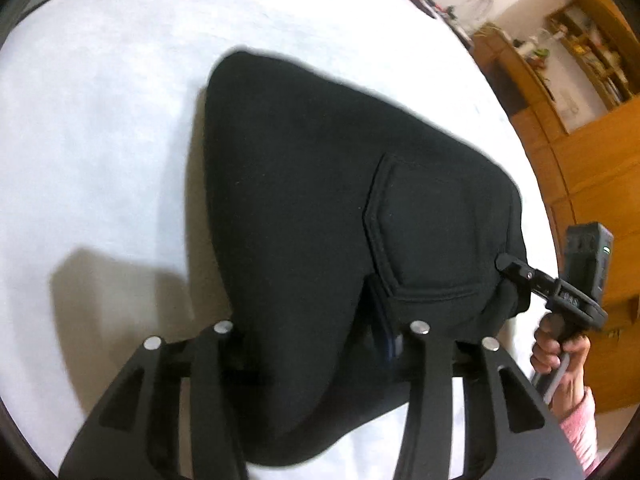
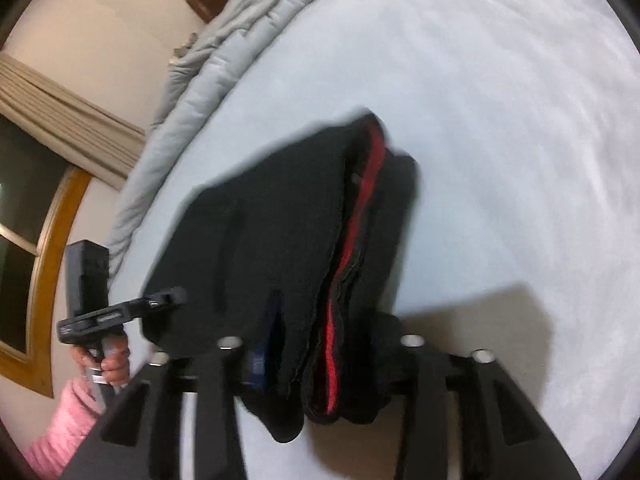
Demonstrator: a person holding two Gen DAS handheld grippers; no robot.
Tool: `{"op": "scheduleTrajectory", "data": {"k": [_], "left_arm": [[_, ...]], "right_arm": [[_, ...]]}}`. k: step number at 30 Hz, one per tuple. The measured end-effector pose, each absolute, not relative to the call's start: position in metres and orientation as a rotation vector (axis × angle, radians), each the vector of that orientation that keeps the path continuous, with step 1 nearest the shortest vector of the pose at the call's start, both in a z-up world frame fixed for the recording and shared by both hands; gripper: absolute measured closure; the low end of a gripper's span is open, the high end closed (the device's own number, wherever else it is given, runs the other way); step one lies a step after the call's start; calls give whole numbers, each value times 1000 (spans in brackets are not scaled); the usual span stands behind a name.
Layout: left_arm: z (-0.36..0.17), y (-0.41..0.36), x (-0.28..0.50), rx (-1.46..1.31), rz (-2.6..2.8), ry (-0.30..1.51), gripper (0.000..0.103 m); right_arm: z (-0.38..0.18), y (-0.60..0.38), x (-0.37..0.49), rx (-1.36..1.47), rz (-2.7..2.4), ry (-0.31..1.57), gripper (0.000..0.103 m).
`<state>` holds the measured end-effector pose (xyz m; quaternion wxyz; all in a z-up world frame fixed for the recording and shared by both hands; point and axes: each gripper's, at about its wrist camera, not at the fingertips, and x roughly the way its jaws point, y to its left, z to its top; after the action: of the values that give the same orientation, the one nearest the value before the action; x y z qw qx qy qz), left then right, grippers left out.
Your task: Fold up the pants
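Black pants, folded thick, lifted over white bed, left gripper and right gripper both clamped on near edge; risk: layers sliding apart if either grip slackens.

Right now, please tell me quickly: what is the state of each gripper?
Left gripper: closed on the edge of the black pants, lifted over the bed.
Right gripper: closed on the opposite edge of the pants.
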<state>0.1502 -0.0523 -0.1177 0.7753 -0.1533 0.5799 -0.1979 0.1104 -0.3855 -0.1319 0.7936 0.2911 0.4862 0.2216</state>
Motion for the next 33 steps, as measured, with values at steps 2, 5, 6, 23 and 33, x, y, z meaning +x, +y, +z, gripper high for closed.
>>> {"op": "scheduleTrajectory", "data": {"k": [2, 5, 6, 23, 33], "left_arm": [[-121, -46, 150, -376, -436, 1250, 55], [-119, -45, 149, -357, -421, 1238, 49], [-115, -47, 147, -335, -400, 1232, 43], [-61, -54, 72, -222, -234, 1075, 33], [-93, -67, 82, -73, -169, 1134, 33]], "right_arm": [[-138, -392, 105, 671, 495, 1014, 51], [-133, -391, 95, 629, 481, 988, 48], [-130, -392, 92, 623, 463, 987, 46], [-59, -329, 51, 380, 328, 960, 53], [-80, -339, 46, 410, 269, 1000, 69]]}}
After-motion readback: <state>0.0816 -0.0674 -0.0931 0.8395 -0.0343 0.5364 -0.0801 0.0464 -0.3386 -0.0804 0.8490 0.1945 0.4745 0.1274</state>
